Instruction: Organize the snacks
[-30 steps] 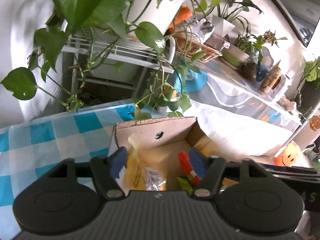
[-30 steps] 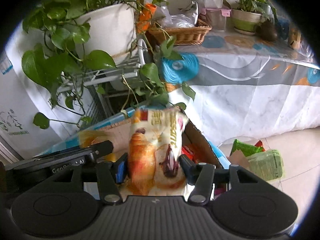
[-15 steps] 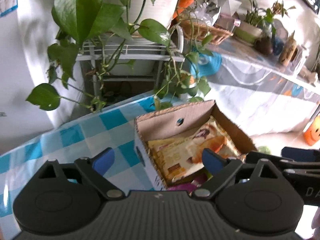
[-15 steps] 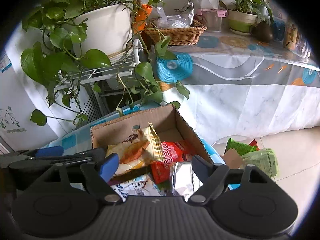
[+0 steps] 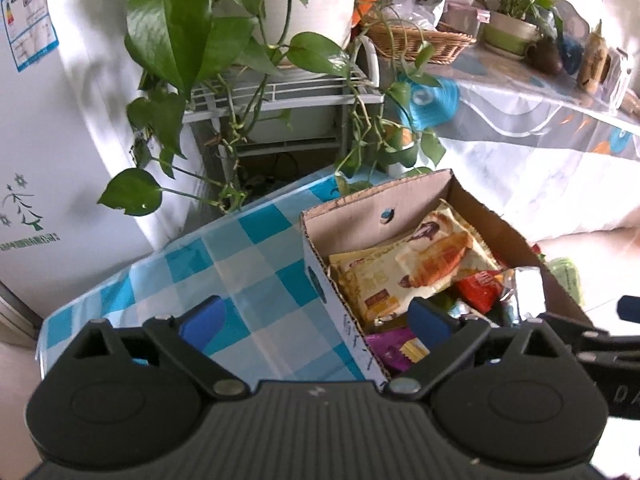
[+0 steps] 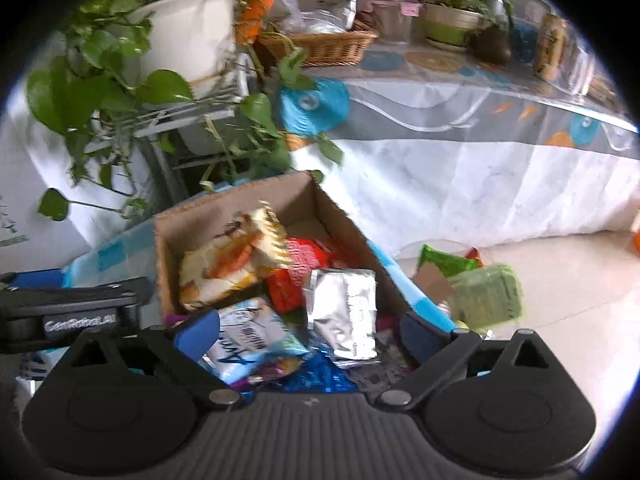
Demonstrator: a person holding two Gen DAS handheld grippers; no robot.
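Observation:
A cardboard box [image 5: 320, 264] full of snack packs stands on a blue checked tablecloth [image 5: 224, 268]. A croissant pack [image 5: 436, 256] lies on top inside it, beside a red pack [image 5: 478, 286] and a silver pouch [image 5: 524, 292]. In the right wrist view the box [image 6: 160, 248] holds the croissant pack [image 6: 228, 264], a silver pouch [image 6: 344, 304] and a blue-white pack [image 6: 252, 340]. My left gripper [image 5: 316, 322] is open and empty over the box's left wall. My right gripper [image 6: 308, 334] is open and empty above the box's near end.
Trailing pothos plants [image 5: 180, 40] on a white wire rack [image 5: 280, 92] hang behind the box. A long covered table [image 6: 480, 128] with a wicker basket [image 6: 320, 44] stands at the right. Green packs [image 6: 484, 288] lie on the floor to the right of the box.
My right gripper opened and let the croissant pack drop into the box, then drew back. My left gripper opened and pulled back to the left of the box.

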